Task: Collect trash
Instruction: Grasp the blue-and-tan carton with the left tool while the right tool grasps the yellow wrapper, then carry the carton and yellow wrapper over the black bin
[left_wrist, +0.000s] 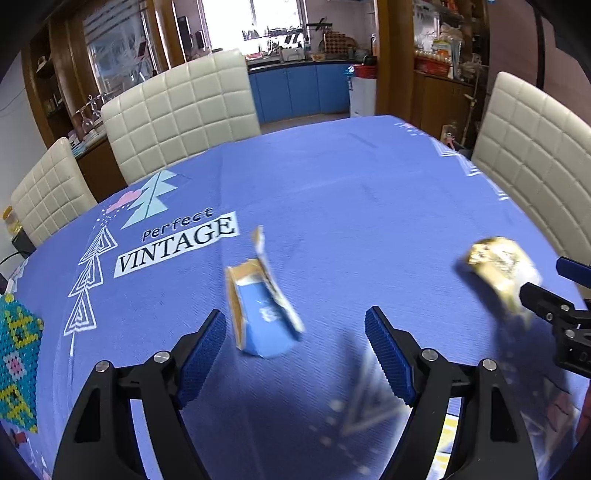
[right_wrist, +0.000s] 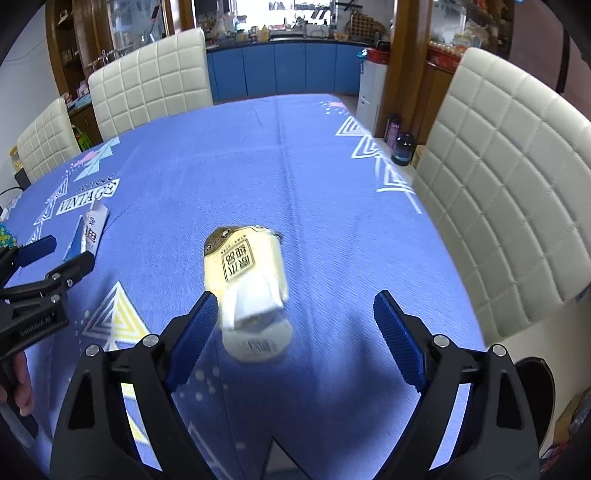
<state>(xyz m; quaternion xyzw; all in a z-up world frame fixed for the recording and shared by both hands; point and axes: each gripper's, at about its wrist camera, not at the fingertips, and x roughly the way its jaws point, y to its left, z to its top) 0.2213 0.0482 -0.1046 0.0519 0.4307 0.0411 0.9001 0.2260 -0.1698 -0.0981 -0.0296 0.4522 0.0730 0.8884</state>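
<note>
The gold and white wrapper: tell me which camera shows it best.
The right wrist view. There the gold and white wrapper lies mid-frame on the blue tablecloth, just ahead of the open right gripper, its printed seal visible. The left wrist view shows it only blurred near the right edge, partly behind the right gripper.

Daylight enters from the window (left_wrist: 273, 18) at the far end of the room, which is blown out to white in both views. The blue tablecloth (left_wrist: 332, 177) is evenly and brightly lit toward its far edge. Soft dark shadows lie on the cloth near its front edge, beneath the left gripper (left_wrist: 295, 354) and the right gripper (right_wrist: 291, 336). Motion blur smears the torn blue carton (left_wrist: 262, 317) and the gold wrapper (right_wrist: 245, 273), and softens the cloth print at the near edge. Fisheye distortion bows the cream chairs (right_wrist: 498, 192) and the table edges; black vignetting fills all the corners.
</note>
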